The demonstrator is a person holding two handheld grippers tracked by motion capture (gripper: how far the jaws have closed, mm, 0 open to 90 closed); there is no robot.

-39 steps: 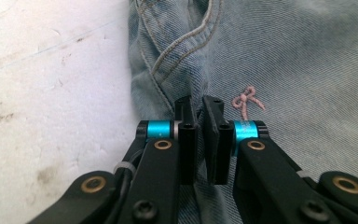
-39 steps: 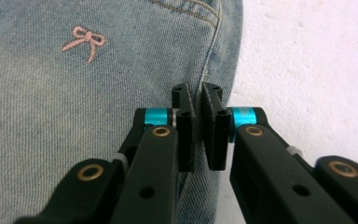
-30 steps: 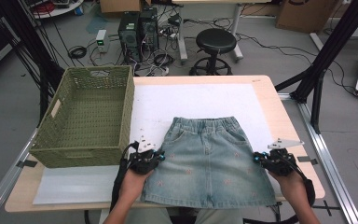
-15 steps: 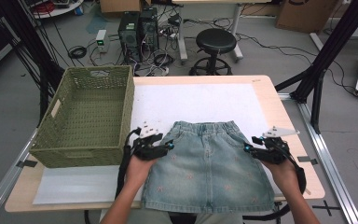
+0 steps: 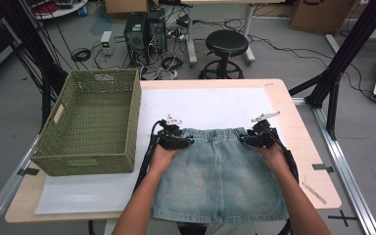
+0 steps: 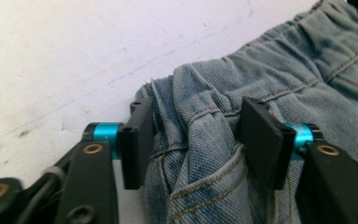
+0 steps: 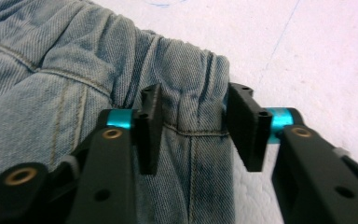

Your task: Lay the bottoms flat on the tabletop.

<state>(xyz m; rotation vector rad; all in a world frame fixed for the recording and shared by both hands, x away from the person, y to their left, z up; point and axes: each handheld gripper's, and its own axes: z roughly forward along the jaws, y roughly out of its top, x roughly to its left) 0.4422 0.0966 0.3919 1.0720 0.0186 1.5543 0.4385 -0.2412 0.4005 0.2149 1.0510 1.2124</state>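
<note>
A light-blue denim skirt [image 5: 220, 181] lies flat on the white sheet [image 5: 210, 105], waistband away from the person. My left gripper [image 5: 188, 142] sits at the skirt's left waistband corner. In the left gripper view my left gripper [image 6: 196, 135] has just been opening, and its jaws straddle a bunched hump of the denim skirt [image 6: 200, 140]. My right gripper [image 5: 245, 138] is at the right waistband corner. In the right gripper view my right gripper [image 7: 193, 126] has just been closing, and its jaws stand apart around the gathered waistband of the skirt [image 7: 191, 112].
A green woven basket [image 5: 93, 122] stands on the table's left side, close to my left gripper. The wooden table edge [image 5: 298, 142] runs at the right. Beyond the table stand a black stool [image 5: 227, 44] and computer towers [image 5: 144, 29] among cables.
Both hands have moved from the skirt's lower sides up to its waistband corners. Both grippers' jaws have spread from shut and now straddle the denim.
</note>
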